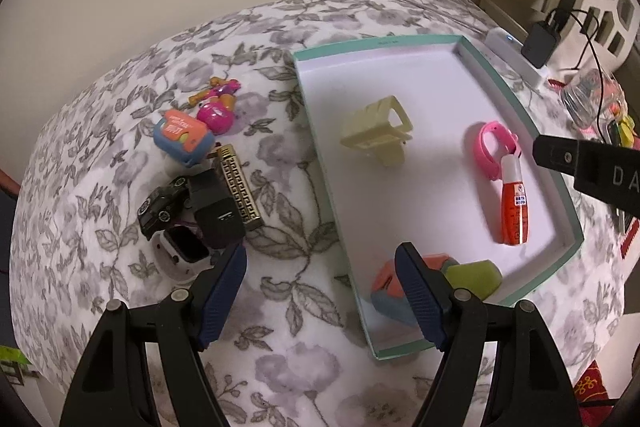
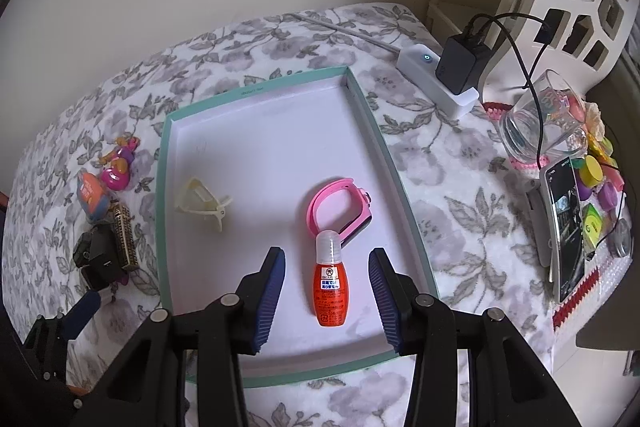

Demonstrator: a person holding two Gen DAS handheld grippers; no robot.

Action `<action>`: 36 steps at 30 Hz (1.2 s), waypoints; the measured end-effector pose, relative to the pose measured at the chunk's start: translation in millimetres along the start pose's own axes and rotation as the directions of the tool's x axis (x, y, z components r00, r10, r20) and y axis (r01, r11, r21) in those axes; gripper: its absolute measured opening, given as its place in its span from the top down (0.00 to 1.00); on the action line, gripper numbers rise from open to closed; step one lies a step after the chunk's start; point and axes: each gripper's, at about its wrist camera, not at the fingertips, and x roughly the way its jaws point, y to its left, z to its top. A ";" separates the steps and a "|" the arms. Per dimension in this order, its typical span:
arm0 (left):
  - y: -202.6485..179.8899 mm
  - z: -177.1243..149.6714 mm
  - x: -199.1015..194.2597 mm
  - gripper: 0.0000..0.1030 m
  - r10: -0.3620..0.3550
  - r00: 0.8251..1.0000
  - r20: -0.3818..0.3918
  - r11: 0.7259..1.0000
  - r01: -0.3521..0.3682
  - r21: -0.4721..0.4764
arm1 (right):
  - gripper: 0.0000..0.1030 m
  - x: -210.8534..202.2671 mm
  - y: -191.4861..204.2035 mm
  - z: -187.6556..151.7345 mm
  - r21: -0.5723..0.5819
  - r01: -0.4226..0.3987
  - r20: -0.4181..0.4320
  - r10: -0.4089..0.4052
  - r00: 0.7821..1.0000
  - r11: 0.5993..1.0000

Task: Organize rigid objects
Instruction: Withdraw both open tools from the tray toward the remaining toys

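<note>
Both claws gape empty, the right gripper (image 2: 326, 291) straddling the orange bottle (image 2: 329, 287) lying in the tray (image 2: 162, 227), the left gripper (image 1: 320, 291) hanging over the tray's edge near unsorted toys (image 1: 182, 139), likely next.

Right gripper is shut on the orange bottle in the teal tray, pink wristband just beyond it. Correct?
Not quite. The right gripper is open: its pads stand clear on either side of the orange bottle, which lies flat on the floor of the teal tray, as the right wrist view shows. The rest holds: the pink wristband lies just beyond the bottle's cap.
</note>
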 end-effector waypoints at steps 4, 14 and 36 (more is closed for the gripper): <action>-1.8 0.2 -1.9 0.25 0.003 1.000 0.012 1.000 -0.003 0.008 | 0.54 0.1 0.4 -0.3 0.001 0.001 -0.001 -0.001 1.000 1.000; 10.8 2.6 -0.6 0.25 0.003 1.000 -0.003 0.999 -0.003 -0.050 | 0.54 2.4 6.5 -1.2 -0.026 0.004 -0.007 -0.004 1.000 1.000; 180.2 -20.6 -2.0 0.09 0.055 0.996 -0.077 0.808 -0.090 -0.583 | 0.32 16.6 103.5 -21.9 -0.245 -0.120 -0.022 0.118 0.993 0.962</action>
